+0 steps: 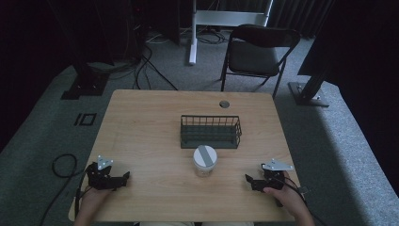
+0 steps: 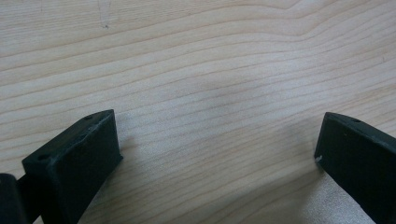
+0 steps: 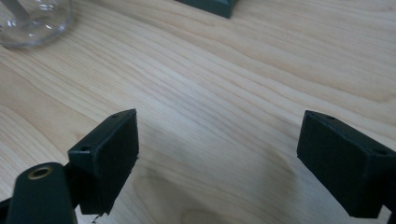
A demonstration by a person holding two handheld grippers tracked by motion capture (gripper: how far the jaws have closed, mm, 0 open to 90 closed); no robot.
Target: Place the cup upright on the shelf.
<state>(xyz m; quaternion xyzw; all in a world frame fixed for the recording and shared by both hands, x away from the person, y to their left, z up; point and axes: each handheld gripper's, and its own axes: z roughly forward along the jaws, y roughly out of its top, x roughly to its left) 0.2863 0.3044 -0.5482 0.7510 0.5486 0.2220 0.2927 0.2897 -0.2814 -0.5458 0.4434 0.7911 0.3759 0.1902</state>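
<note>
Jar midway between grippers | left gripper, right gripper agape

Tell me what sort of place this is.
Probably a lab or recording room, not a home: dark curtains around a lone wooden table, loose cables across grey carpet, a folding chair, and stand bases at the sides.

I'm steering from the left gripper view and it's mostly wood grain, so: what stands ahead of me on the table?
Observer: A clear jar with a white lid, near the table's middle, between both tongs.
Operator: Anything behind it?
Observer: A dark wire basket, just beyond the jar and apart from it.
Operator: And the right tongs?
Observer: The right tongs are open, nothing between the jaws, low over the table.
</note>
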